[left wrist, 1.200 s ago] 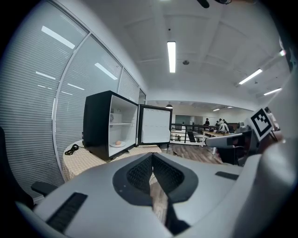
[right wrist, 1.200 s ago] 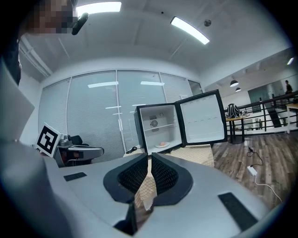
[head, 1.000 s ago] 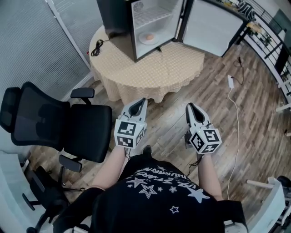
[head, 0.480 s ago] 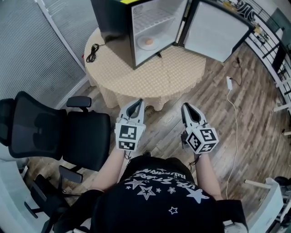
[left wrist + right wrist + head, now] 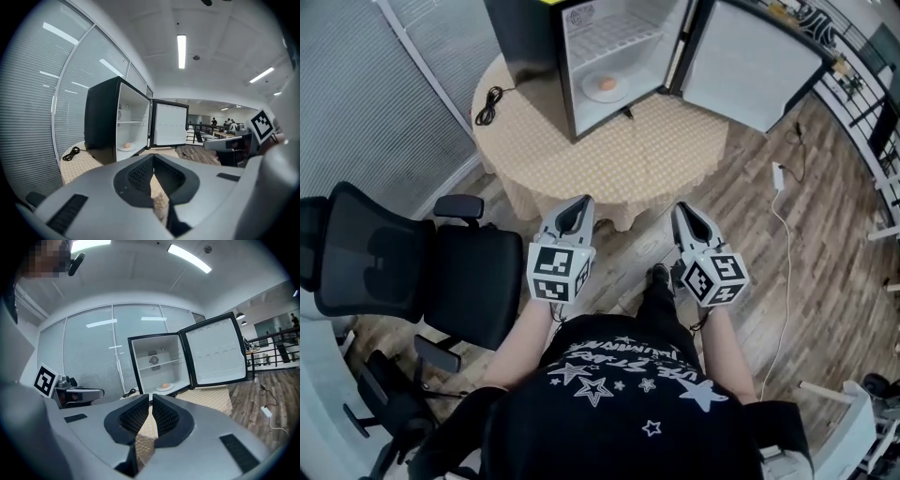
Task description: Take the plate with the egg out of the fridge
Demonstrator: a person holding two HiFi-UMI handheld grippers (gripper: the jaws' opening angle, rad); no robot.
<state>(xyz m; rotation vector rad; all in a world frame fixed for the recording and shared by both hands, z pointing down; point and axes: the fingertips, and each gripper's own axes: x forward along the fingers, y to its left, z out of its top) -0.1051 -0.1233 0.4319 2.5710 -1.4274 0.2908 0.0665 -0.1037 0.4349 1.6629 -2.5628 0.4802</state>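
Note:
A small black fridge point(image 5: 530, 47) stands open on a round table point(image 5: 609, 155) with a beige cloth. On the fridge floor sits a white plate point(image 5: 607, 85) with a brown egg point(image 5: 607, 83); both gripper views show the plate point(image 5: 125, 147) point(image 5: 164, 387) far ahead. My left gripper point(image 5: 580, 202) and right gripper point(image 5: 682, 209) hang side by side just short of the table's near edge, pointing at the fridge. Both are shut and empty, as the left gripper point(image 5: 153, 157) and right gripper point(image 5: 151, 396) show up close.
The fridge door point(image 5: 750, 61) is swung out to the right over the table's edge. A black office chair point(image 5: 422, 272) stands at my left. A black cable point(image 5: 490, 105) lies on the table's left side. A white cord and plug point(image 5: 778, 174) trail over the wood floor at right.
I have stepped toward the table, one foot now forward between the grippers. Both grippers have come closer to the table's edge, still shut and side by side.

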